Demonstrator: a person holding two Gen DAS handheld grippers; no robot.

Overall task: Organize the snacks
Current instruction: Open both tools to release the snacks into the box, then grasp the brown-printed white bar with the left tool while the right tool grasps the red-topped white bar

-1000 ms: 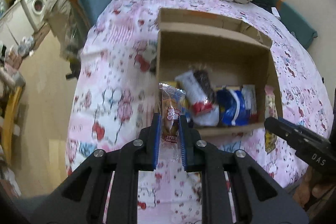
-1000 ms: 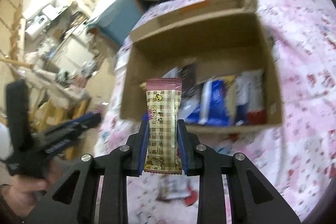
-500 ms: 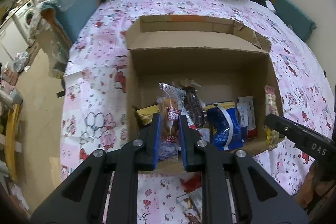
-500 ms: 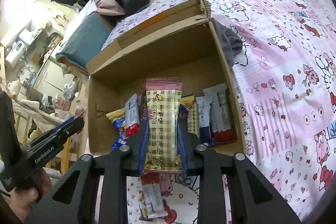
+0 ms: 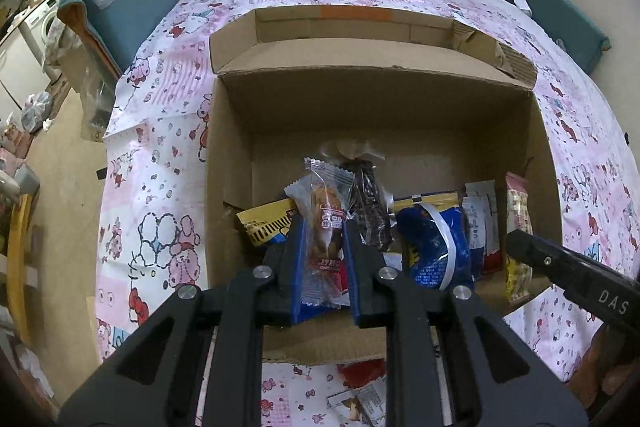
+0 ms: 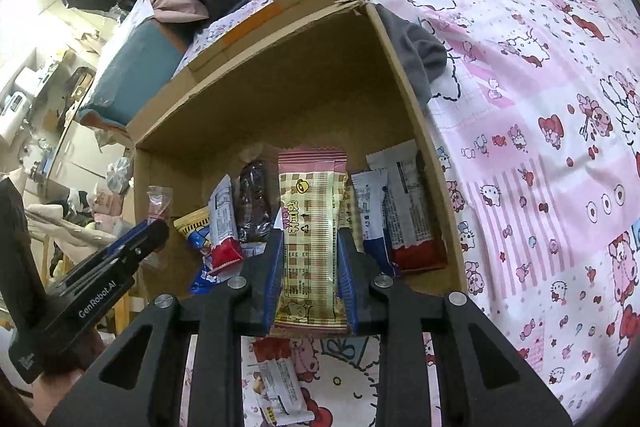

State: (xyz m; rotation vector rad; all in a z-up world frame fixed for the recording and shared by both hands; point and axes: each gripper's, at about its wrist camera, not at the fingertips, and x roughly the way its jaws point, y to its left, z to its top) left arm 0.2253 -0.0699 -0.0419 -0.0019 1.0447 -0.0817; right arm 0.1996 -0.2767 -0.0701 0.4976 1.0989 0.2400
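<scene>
Two tools grip snacks upright: our left tool (image 5: 322, 247) clamps the clear pastry packet (image 5: 323, 227), our right tool (image 6: 310, 263) the checkered wafer packet (image 6: 312, 247), both at frame centre above the cardboard box (image 5: 228, 163), probably for standing them in its row.

A brown cardboard box (image 5: 232, 155) is set on a pink and white cartoon-print bedsheet (image 6: 540, 115). A clear wrapper with a red label (image 5: 326, 227) and a cream, brown-checked packet with a pink top (image 6: 314, 239) are gripped between blue-padded black fingers (image 6: 272, 275).
</scene>
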